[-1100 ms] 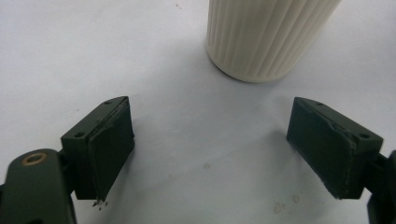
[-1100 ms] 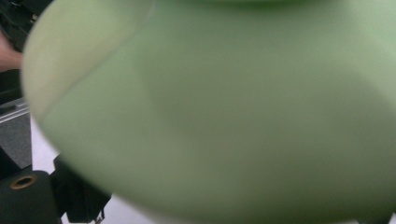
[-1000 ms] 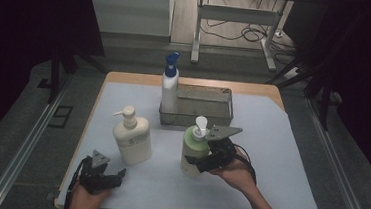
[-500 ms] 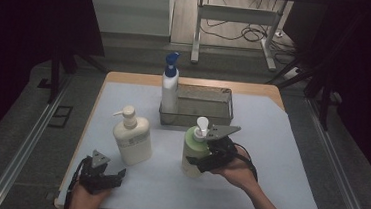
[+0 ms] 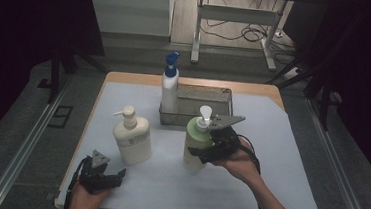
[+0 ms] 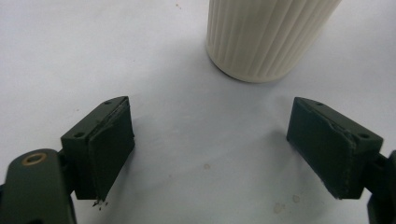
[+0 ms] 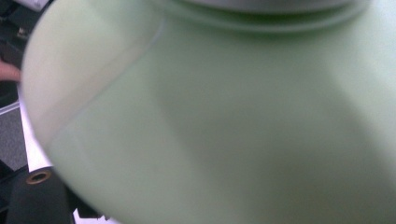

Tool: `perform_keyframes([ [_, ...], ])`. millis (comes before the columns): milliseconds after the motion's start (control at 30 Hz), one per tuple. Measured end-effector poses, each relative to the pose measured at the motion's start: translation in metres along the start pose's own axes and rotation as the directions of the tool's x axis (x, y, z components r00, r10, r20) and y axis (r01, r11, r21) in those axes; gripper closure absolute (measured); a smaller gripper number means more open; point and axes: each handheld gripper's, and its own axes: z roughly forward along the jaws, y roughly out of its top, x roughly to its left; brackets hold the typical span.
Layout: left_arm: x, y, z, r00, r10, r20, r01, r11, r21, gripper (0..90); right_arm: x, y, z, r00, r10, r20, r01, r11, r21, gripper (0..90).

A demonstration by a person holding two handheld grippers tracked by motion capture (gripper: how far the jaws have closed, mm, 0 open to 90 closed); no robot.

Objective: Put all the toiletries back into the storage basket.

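High view — right hand-held gripper (image 5: 204,153) around green bottle (image 5: 195,145)

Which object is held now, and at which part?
The right gripper holds the green pump bottle by its body. The left gripper is open and holds nothing.

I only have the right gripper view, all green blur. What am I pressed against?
Observer: A green pump bottle, upright on the white mat; the right gripper is at its side.
Operator: Left gripper?
Observer: The left gripper is open just above the mat, holding nothing; a cream bottle stands ahead of it.
Operator: Anything behind the green one?
Observer: A metal basket with a blue-capped bottle in it.
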Motion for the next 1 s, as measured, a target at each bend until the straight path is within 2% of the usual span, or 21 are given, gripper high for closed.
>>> perform_keyframes([
  [500, 0.0, 0.0, 0.0, 1.0, 0.0, 0.0, 0.0, 1.0, 0.0, 14.7, -0.017, 0.037, -0.009, 0.9989, 0.013, 0.046, -0.012, 1.0, -0.027, 12.4],
  [1000, 0.0, 0.0, 0.0, 1.0, -0.001, 0.002, 0.001, 1.0, 0.0, 14.7, -0.032, 0.063, -0.002, 0.9958, 0.027, 0.087, -0.024, 0.999, -0.034, 12.4],
])
